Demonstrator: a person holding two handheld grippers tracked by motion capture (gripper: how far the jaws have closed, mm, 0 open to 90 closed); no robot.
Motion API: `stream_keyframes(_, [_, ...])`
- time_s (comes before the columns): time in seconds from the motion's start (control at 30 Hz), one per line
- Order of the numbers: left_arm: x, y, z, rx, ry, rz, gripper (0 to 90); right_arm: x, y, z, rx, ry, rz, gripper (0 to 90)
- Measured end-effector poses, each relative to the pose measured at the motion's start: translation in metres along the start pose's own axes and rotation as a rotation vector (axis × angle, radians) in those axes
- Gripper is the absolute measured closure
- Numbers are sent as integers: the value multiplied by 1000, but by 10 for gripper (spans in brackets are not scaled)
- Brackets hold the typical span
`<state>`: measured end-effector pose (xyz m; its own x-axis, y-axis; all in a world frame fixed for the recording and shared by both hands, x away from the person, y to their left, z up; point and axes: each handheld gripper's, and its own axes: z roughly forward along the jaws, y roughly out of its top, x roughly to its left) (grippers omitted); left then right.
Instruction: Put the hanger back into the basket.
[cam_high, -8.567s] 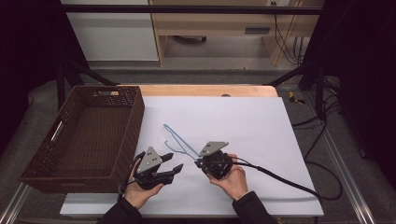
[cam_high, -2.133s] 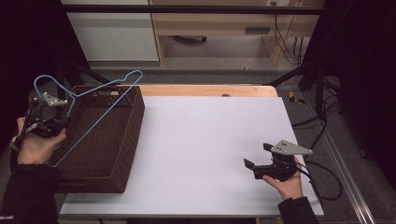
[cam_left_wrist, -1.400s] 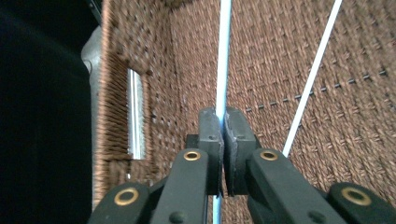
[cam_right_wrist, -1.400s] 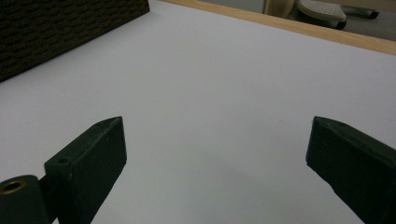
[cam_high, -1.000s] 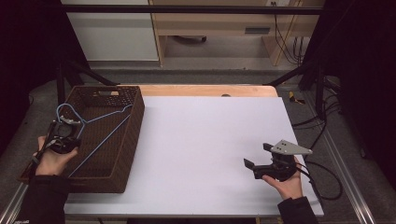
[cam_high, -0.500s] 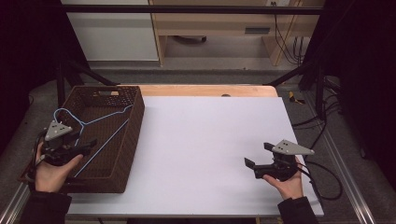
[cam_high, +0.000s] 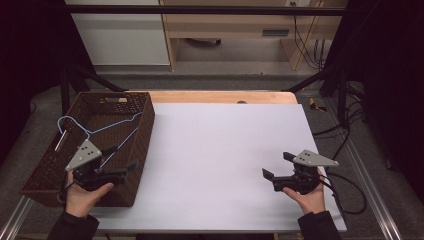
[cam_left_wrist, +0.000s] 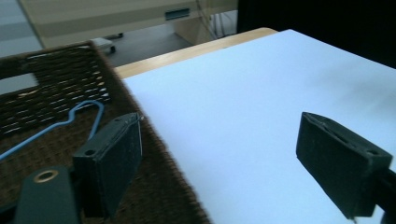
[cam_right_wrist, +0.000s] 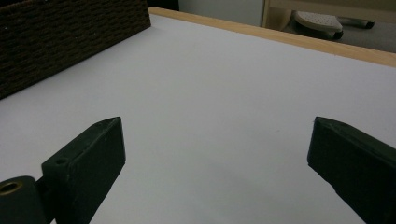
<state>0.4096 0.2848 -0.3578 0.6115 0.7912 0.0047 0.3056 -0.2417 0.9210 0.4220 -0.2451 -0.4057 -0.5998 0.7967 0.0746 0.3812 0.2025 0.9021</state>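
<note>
Lying inside the brown wicker basket (cam_high: 50, 165) is the blue wire hanger (cam_high: 95, 131), its hook up near the basket's far-left part and its long wires slanting toward the right-hand wall; from your left gripper view you catch its curved end (cam_left_wrist: 84, 109) resting on the woven floor, just beyond the near jaw. Your left gripper (cam_high: 117, 165) hovers over the basket's near right corner, and its jaws have just been opening: they now stand wide apart with nothing between them, one above the weave and the other out over the white table top (cam_high: 220, 150). The hanger is free of the pads and sits apart from them. Your left hand (cam_high: 82, 192) grips the tool from below the basket's near rim, with the grey three-cornered plate on top. Well away, at the near right of the table, your right gripper (cam_high: 275, 167) is held in your right hand (cam_high: 310, 197), pointing left across the bare white surface. Its jaws are spread wide too, empty, with only the table top between them. A black cable (cam_high: 345, 192) trails off from it toward the table's right edge. Beyond the white sheet a strip of wooden edge (cam_high: 225, 96) runs along the far side.
</note>
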Motion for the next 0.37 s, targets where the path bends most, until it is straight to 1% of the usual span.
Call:
stream_keyframes(0.07, [-6,-2,2,-8,-26,15,115,0,0,0,-4,3,-2,47])
stream_keyframes(0.17, [-12,-6,8,-2,-47,20,101,0,0,-1,-9,2,1,46])
stream_keyframes(0.27, [-14,-11,13,13,-57,20,95,0,0,-1,-14,9,-3,45])
stream_keyframes(0.37, [-15,-14,16,17,-63,19,96,0,0,-2,-19,9,2,45])
